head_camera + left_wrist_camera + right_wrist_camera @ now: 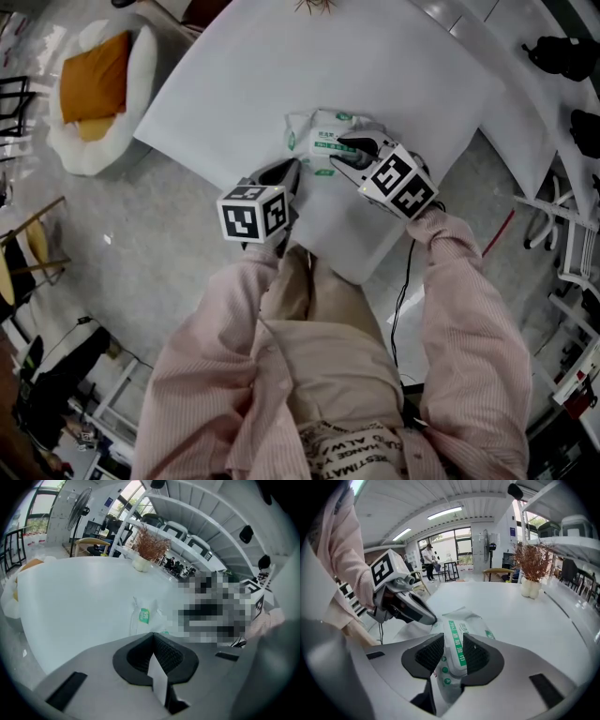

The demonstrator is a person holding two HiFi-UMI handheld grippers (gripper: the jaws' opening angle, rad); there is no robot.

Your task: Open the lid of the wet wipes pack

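White table (244, 75) runs away from its near corner, where a person in a pink striped shirt (309, 375) stands over it with a pair of tongs in each hand; the left gripper (291, 172) has its jaws pressed together on a thin white strip, seemingly the near-left edge of the wet wipes pack (319, 127); the right gripper (343, 150) comes in from the other side, its jaws narrowed onto the lid (457, 644), a white flap with a green stripe that stands up between the pads, touching both; the pack lies flat on the table just beyond both tips; farther back on the same surface a white vase of dried brown plants (532, 562) stands; beyond the table, a pedestal fan (79, 508) stands on the floor.
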